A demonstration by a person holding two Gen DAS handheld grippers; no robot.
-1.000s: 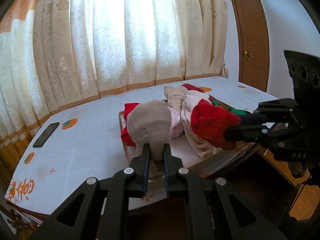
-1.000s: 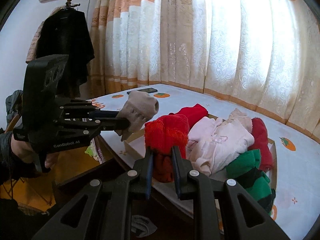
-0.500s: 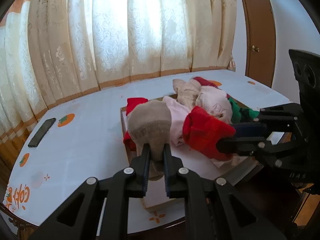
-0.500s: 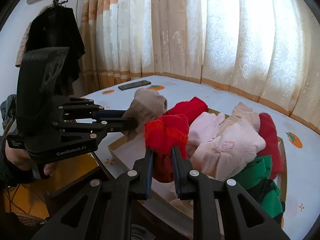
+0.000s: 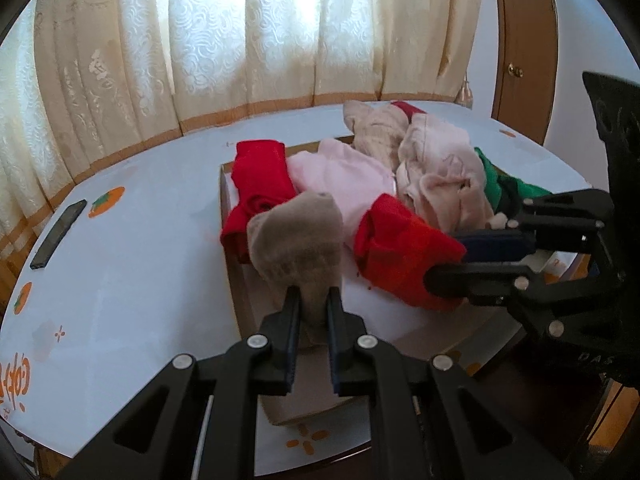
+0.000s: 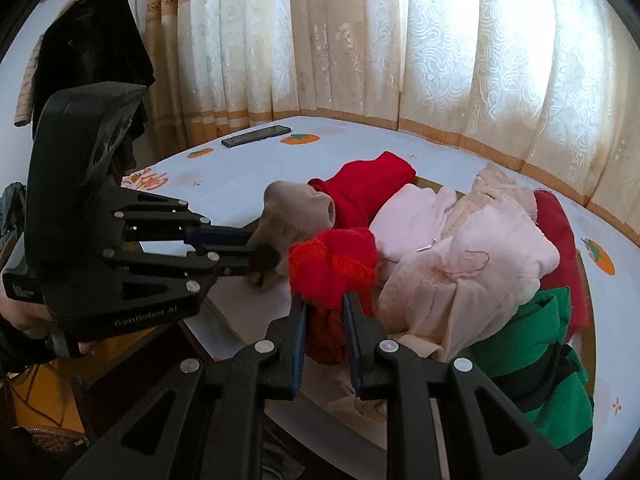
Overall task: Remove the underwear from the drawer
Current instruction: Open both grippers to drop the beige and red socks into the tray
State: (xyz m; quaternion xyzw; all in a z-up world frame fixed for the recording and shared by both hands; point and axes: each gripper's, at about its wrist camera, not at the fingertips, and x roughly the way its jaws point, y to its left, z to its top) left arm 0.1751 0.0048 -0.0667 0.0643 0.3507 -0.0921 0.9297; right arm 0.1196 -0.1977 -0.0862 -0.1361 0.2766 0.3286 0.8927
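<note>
Left wrist view: white tablecloth [image 5: 120, 280] fills lower left; cardboard tray [image 5: 240, 300], centre, heaped with garments. Left gripper [image 5: 312, 308], bottom centre, pinches beige underwear [image 5: 296, 240]. Right gripper [image 5: 444, 264], right edge, clamps red underwear [image 5: 400, 248], possibly above the tray.

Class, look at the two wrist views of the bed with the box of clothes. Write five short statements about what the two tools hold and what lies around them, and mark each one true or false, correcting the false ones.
1. The left tool is shut on a beige garment. True.
2. The right tool holds a green garment. False: it grips a red garment; the green garment lies in the cardboard box.
3. A dark phone lies on the bedsheet. True.
4. The phone is inside the box. False: it lies apart from it.
5. The curtains are drawn. True.
</note>
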